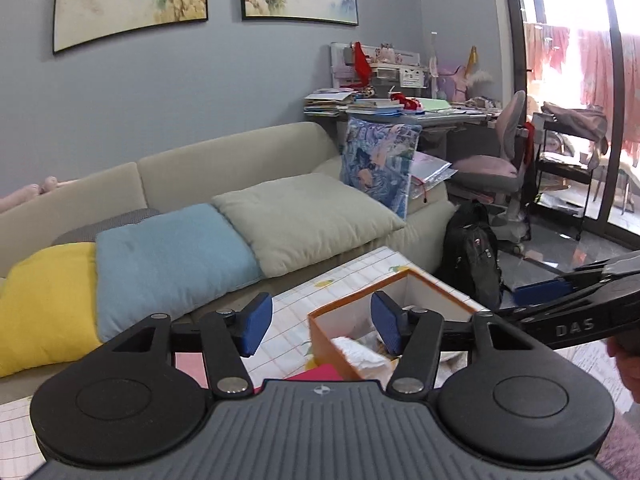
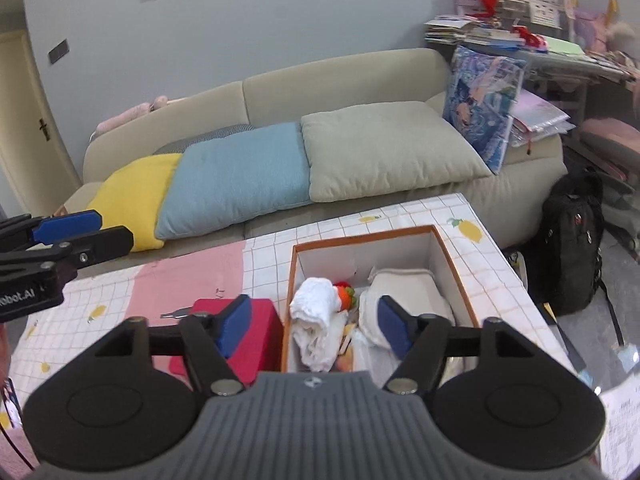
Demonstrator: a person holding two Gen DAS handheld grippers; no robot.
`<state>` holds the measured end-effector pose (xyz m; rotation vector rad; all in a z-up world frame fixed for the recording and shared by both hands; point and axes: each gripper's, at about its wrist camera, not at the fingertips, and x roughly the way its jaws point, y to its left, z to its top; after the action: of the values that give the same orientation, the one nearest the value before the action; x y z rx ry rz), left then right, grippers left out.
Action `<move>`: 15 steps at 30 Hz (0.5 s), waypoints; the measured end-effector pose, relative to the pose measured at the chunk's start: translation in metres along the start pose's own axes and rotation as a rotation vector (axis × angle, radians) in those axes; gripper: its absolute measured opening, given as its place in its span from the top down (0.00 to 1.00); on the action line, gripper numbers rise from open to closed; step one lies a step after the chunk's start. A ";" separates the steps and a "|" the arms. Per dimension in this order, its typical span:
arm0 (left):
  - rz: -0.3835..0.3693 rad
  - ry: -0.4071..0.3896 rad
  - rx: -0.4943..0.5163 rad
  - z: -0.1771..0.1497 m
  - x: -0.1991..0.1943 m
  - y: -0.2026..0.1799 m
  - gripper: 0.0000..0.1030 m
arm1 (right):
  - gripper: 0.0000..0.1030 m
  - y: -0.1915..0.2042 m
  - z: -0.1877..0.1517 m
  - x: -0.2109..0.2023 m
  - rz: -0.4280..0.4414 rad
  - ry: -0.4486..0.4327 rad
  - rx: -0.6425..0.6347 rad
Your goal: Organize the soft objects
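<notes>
At the bottom centre of the right wrist view, the right gripper (image 2: 314,326) hangs with its jaws spread wide and nothing between them, right over the near end of the orange-rimmed box (image 2: 456,268). Inside the box, a rolled white cloth (image 2: 314,316) lies at lower centre, a small red-and-orange plush (image 2: 345,295) touches its upper right, and a cream folded cloth (image 2: 404,292) fills the right side. Just left of the box sits a red box (image 2: 260,330) on the checked counter (image 2: 420,216). Over in the left wrist view, the left gripper (image 1: 322,324) is empty too, jaws wide apart, above the box's left rim. Beyond the counter, upper half of frame, the sofa (image 2: 340,76) carries a yellow cushion (image 2: 136,196), blue cushion (image 2: 236,176) and grey-green cushion (image 2: 384,148) side by side.
</notes>
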<state>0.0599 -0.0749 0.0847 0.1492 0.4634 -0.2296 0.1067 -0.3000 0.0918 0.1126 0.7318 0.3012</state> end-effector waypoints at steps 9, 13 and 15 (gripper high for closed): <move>0.079 0.115 -0.095 -0.046 -0.009 0.009 0.21 | 0.28 0.038 -0.050 -0.005 -0.156 0.030 -0.069; 0.074 0.197 -0.162 -0.067 -0.002 0.015 0.20 | 0.28 0.055 -0.072 0.001 -0.206 0.068 -0.110; 0.064 0.249 -0.188 -0.077 0.005 0.016 0.18 | 0.28 0.061 -0.080 0.008 -0.241 0.097 -0.134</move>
<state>0.0359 -0.0454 0.0161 0.0078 0.7234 -0.1036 0.0442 -0.2399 0.0401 -0.1175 0.8104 0.1248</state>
